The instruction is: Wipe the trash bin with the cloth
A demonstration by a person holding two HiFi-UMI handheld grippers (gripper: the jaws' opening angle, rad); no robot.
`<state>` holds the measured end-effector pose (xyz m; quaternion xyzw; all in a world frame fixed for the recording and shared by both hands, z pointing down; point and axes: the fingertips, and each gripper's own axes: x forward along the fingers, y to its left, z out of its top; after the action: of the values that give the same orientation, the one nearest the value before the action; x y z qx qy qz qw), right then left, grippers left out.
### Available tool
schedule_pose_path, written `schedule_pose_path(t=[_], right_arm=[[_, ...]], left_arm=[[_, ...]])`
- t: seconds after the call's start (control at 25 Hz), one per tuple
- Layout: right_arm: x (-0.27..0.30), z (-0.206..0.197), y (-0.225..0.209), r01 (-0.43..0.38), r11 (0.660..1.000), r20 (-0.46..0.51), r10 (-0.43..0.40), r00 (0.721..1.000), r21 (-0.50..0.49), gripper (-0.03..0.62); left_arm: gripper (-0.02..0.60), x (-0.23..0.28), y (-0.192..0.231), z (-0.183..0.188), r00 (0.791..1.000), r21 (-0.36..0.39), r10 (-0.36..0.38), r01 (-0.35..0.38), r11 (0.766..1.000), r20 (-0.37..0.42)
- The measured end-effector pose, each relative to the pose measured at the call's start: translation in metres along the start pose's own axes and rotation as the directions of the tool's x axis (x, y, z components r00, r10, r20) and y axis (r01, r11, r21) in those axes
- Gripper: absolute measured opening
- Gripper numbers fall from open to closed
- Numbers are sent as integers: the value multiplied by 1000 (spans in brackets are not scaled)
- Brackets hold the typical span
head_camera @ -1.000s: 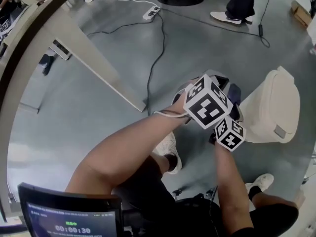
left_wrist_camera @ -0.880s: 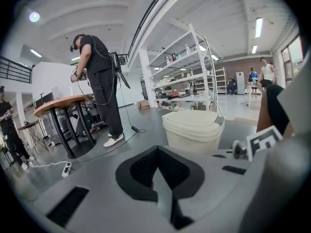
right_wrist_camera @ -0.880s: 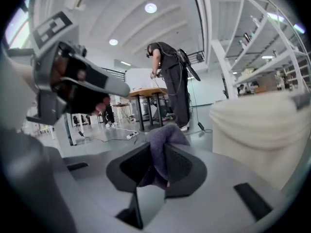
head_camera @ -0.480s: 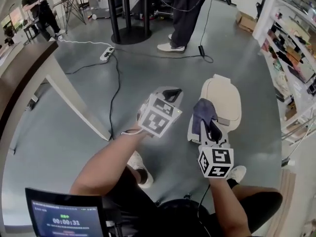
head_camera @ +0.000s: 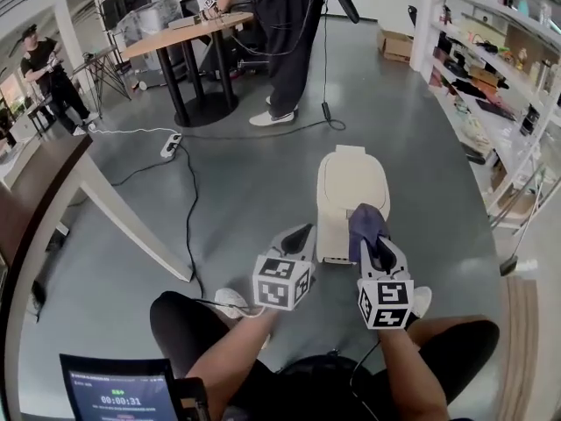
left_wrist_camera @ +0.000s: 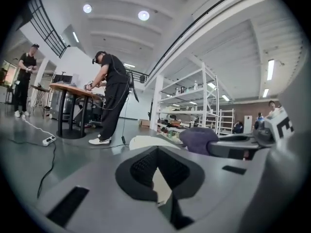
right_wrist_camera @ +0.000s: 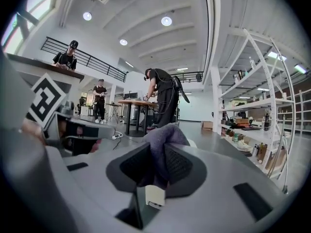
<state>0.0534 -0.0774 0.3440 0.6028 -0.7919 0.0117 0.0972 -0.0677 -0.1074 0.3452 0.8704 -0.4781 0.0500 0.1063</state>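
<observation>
A cream trash bin (head_camera: 349, 187) with its lid down stands on the grey floor straight ahead. My right gripper (head_camera: 373, 244) is shut on a purple cloth (head_camera: 364, 219), which bunches up above the jaws and hangs over the bin's near right edge. The right gripper view shows the cloth (right_wrist_camera: 163, 135) pinched between the dark pads. My left gripper (head_camera: 297, 233) is level with it at the bin's near left corner, jaws together and holding nothing. In the left gripper view the bin (left_wrist_camera: 145, 141) shows just past the jaws, with the cloth (left_wrist_camera: 195, 140) to the right.
A power strip (head_camera: 170, 146) and its cable trail across the floor at left. A person (head_camera: 282, 33) stands at a round-based table (head_camera: 186, 35) behind the bin. Shelving (head_camera: 491, 86) lines the right side, and a wooden counter (head_camera: 48, 209) the left. My shoe (head_camera: 230, 301) is below.
The head view has tilted up, so the room beyond is visible. Both grippers have separated and now sit side by side at the bin's near edge; the right still holds the cloth.
</observation>
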Motion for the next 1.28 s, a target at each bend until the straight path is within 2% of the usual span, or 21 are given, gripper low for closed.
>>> schedule_pose_path(t=[0.16, 0.32, 0.52, 0.72, 0.96, 1.12, 1.28], right_arm=[[-4, -30, 4, 33, 998, -34, -31, 999, 48, 78], [-11, -54, 14, 43, 996, -67, -38, 997, 81, 78], [-37, -73, 14, 25, 997, -100, -18, 995, 69, 77], [-30, -68, 36, 20, 997, -102, -12, 995, 80, 77], [-34, -71, 30, 10, 996, -95, -1, 995, 91, 77], [-28, -66, 42, 11, 996, -94, -3, 996, 88, 77], [-29, -61, 35, 10, 996, -95, -2, 995, 83, 77]], left_arm=[[-3, -4, 12, -32, 997, 67, 55, -51, 996, -48], [-3, -12, 20, -48, 994, 11, 89, -88, 996, -63], [-3, -18, -16, -63, 995, -48, 58, -62, 997, -80], [-3, -26, 3, -62, 995, -22, 51, -53, 998, -89], [-3, -25, -5, -70, 992, -19, 70, -72, 997, -104], [-3, -30, 3, -69, 992, -21, 65, -67, 998, -111], [-3, -25, -5, -64, 991, -25, 60, -63, 998, -116]])
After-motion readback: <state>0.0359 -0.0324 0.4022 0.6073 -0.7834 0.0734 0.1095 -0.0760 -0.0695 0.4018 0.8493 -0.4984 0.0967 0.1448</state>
